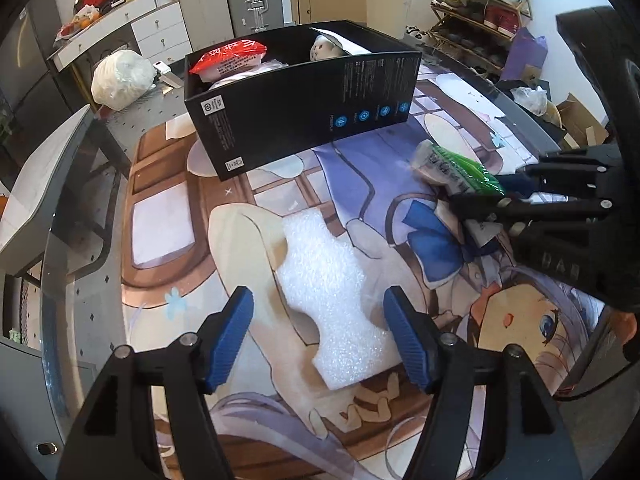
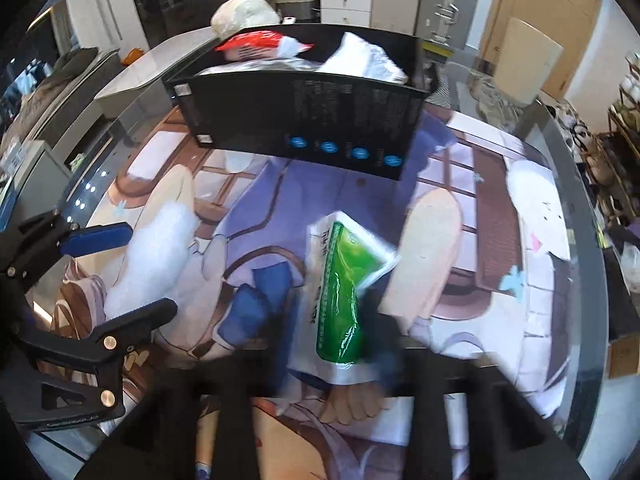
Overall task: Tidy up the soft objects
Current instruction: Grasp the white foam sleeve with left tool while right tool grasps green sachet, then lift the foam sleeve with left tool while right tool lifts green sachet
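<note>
A black box [image 1: 304, 100] stands at the far side of the printed mat and holds a red-topped pack [image 1: 228, 58], a small plush toy [image 1: 326, 48] and white soft items. It also shows in the right wrist view [image 2: 304, 120]. A white foam piece [image 1: 332, 300] lies on the mat between the open blue pads of my left gripper [image 1: 318, 338]. My right gripper [image 2: 332, 344] is shut on a green and white tissue pack [image 2: 344, 280] and holds it above the mat. From the left wrist view the pack [image 1: 456, 166] is at the right.
The glass table [image 1: 80, 280] carries the anime-print mat [image 1: 520, 328]. A white bagged bundle [image 1: 122, 78] sits behind the box at the left. Drawers, suitcases and a shoe rack [image 1: 480, 12] stand beyond the table. The left gripper appears at the left of the right wrist view [image 2: 120, 272].
</note>
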`<state>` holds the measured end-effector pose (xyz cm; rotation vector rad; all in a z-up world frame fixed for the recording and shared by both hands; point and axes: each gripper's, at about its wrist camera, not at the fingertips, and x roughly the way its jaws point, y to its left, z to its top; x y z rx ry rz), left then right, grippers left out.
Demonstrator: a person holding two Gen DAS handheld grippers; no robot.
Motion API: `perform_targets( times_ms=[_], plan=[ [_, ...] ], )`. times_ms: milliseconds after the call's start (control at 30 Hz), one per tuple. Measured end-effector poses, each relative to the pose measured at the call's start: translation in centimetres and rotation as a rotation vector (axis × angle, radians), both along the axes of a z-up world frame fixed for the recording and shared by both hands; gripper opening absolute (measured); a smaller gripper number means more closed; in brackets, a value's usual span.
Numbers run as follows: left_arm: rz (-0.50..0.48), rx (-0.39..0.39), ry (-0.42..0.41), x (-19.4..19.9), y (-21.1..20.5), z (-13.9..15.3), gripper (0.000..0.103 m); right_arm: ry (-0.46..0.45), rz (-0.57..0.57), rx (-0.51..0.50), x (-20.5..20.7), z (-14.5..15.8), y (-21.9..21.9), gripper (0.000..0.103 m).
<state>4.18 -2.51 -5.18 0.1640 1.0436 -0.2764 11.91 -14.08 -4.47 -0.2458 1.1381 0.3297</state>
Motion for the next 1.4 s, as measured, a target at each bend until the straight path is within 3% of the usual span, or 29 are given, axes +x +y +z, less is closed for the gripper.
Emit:
perform_targets(
  times_ms=[67, 133, 167, 467, 800, 1167, 1400],
  plan=[
    [0.006, -0.007, 0.001, 0.2, 0.1, 0.0, 0.067, 0.002, -0.004, 0.004, 0.0, 0.0, -0.1, 0.014],
    [0.011, -0.002, -0.004, 0.6, -0.1, 0.0, 0.04, -0.008, 0.001, -0.015, 0.2, -0.1, -0.5, 0.014],
    [0.01, 0.003, -0.011, 0.7, -0.2, 0.1, 0.039, -0.012, 0.004, -0.022, 0.2, -0.1, -0.4, 0.014],
    [-0.049, 0.0, -0.037, 0.6, -1.7, 0.8, 0.038, -0.013, 0.002, 0.012, -0.6, 0.4, 0.5, 0.014],
    [-0.035, -0.008, -0.081, 0.5, -1.8, 1.7, 0.038, -0.07, 0.007, 0.065, -1.9, 2.2, 1.0, 0.014],
    [-0.016, -0.029, -0.248, -0.3, -1.3, 4.4, 0.038, -0.323, 0.026, 0.147, -3.9, 6.9, 0.9, 0.014],
    [-0.017, -0.031, -0.43, -1.8, -0.9, 7.1, 0.038, -0.533, 0.049, 0.185, -6.4, 10.2, 0.7, 0.014]
  ],
)
